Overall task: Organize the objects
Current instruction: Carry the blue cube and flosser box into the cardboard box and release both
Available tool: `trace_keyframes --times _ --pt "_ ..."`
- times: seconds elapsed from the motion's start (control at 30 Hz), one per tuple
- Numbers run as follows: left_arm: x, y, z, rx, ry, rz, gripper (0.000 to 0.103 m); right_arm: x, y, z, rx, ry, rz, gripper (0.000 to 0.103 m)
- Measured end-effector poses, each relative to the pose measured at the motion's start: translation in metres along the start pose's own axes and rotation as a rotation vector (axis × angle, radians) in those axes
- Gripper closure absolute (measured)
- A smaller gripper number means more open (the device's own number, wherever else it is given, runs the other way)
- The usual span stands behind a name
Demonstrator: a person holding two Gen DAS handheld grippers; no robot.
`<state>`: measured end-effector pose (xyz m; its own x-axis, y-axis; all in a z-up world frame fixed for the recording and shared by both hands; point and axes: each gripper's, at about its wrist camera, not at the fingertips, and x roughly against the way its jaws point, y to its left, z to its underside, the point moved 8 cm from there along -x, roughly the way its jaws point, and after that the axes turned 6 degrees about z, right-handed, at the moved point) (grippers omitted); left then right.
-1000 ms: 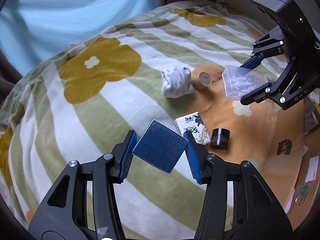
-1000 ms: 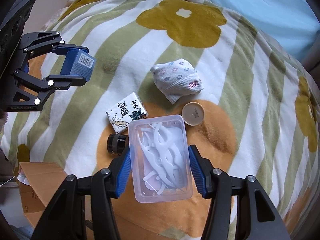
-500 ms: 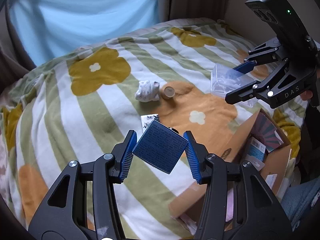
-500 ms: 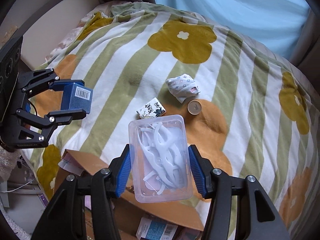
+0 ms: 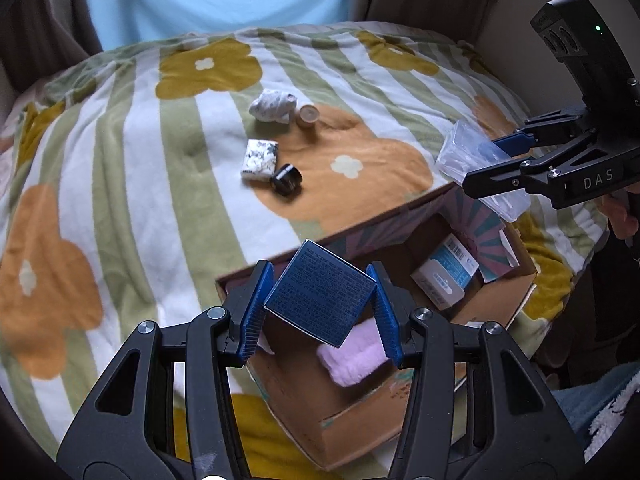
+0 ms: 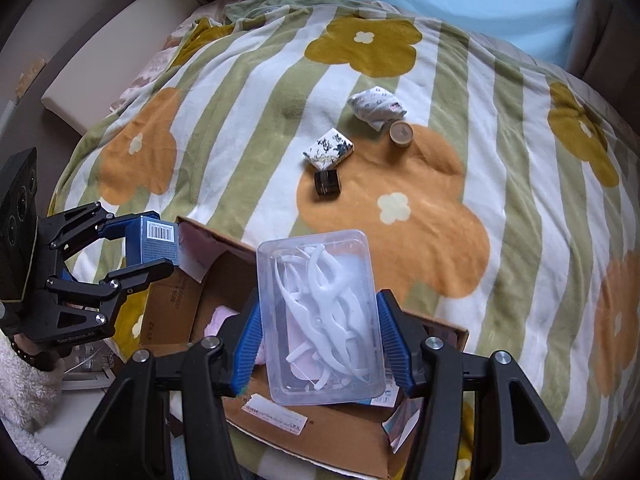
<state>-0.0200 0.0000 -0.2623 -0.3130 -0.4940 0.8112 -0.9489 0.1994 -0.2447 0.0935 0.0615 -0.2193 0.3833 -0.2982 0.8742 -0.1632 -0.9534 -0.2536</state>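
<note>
Both grippers have drawn back from the blanket's middle to above the cardboard box (image 5: 360, 400).

Left wrist view: left gripper (image 5: 320, 312) clamped on blue carton (image 5: 320, 298), lower centre — pink cloth (image 5: 352, 360) beneath.

Right wrist view: right gripper (image 6: 318, 332) clamped on clear tub (image 6: 320, 316) of white clips, lower centre; sock bundle (image 6: 376, 106) on blanket (image 6: 240, 100), upper centre.

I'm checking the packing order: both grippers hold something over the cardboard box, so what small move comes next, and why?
Probably lower the left gripper and release the blue box into the cardboard box: it hangs over open floor beside the pink cloth.
</note>
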Motion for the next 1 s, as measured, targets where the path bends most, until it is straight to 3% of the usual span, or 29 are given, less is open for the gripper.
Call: trace_keyframes --times 0.17,0.4,0.67,1.0 --pt "-0.016 -0.013 0.034 0.088 0.019 -0.022 0.058 -0.026 0.002 0.041 -0.047 0.048 0.002 0.052" --pt "-0.045 -0.019 0.067 0.186 0.045 -0.032 0.058 -0.052 -0.001 0.064 -0.133 0.058 0.011 0.052" --pt "-0.050 -0.020 0.069 0.197 0.049 -0.048 0.058 -0.056 -0.006 0.068 -0.210 0.045 0.012 0.052" --pt "-0.050 -0.027 0.062 0.155 0.066 -0.071 0.058 -0.056 0.000 0.063 -0.198 0.045 -0.023 0.051"
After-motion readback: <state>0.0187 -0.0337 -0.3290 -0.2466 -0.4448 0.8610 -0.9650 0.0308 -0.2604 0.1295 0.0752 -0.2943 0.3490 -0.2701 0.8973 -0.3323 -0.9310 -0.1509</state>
